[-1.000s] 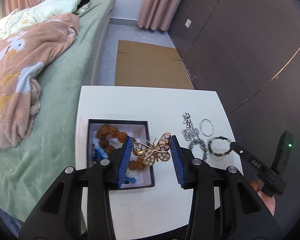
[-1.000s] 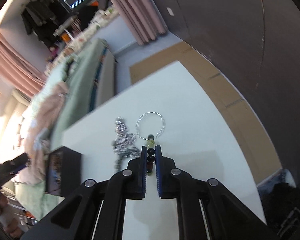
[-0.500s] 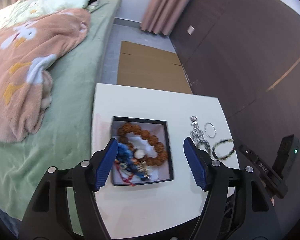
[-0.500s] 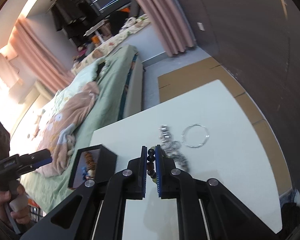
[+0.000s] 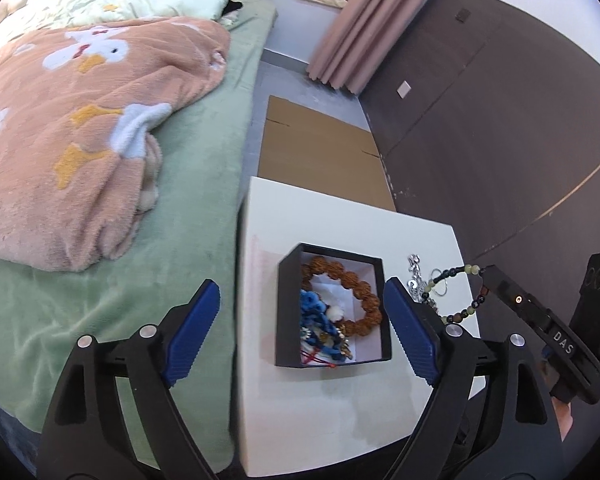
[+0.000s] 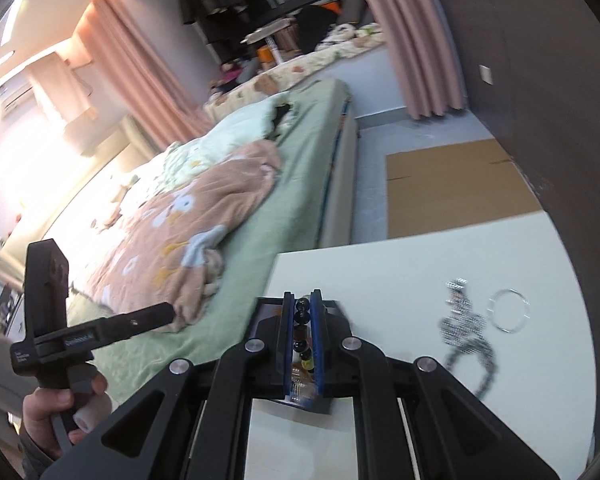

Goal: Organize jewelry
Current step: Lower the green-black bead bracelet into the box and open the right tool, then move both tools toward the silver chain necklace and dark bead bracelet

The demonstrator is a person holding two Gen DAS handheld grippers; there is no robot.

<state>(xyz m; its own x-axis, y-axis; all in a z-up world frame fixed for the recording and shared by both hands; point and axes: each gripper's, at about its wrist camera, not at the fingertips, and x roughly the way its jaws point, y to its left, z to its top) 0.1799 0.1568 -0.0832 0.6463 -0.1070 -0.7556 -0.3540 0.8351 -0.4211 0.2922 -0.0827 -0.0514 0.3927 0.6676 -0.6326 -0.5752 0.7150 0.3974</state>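
Left gripper (image 5: 302,334): fingers spread wide and opening, nothing between them, above the black box (image 5: 290,312).
Right gripper (image 6: 302,344): fingers clenched on the beaded bracelet (image 5: 458,290), lifted off the bench (image 5: 340,216).
Box: near the bench's bed-side edge, holding a brown bead bracelet (image 5: 360,292).
Silver chain (image 6: 466,328), thin ring (image 6: 508,311): near the wall-side edge.

Your right gripper (image 6: 301,344) hides most of the black box (image 6: 268,312) beneath it. The silver chain (image 6: 466,330) to its right is smeared by blur. Your hand (image 6: 50,420) on the left gripper is cut off by the frame edge.
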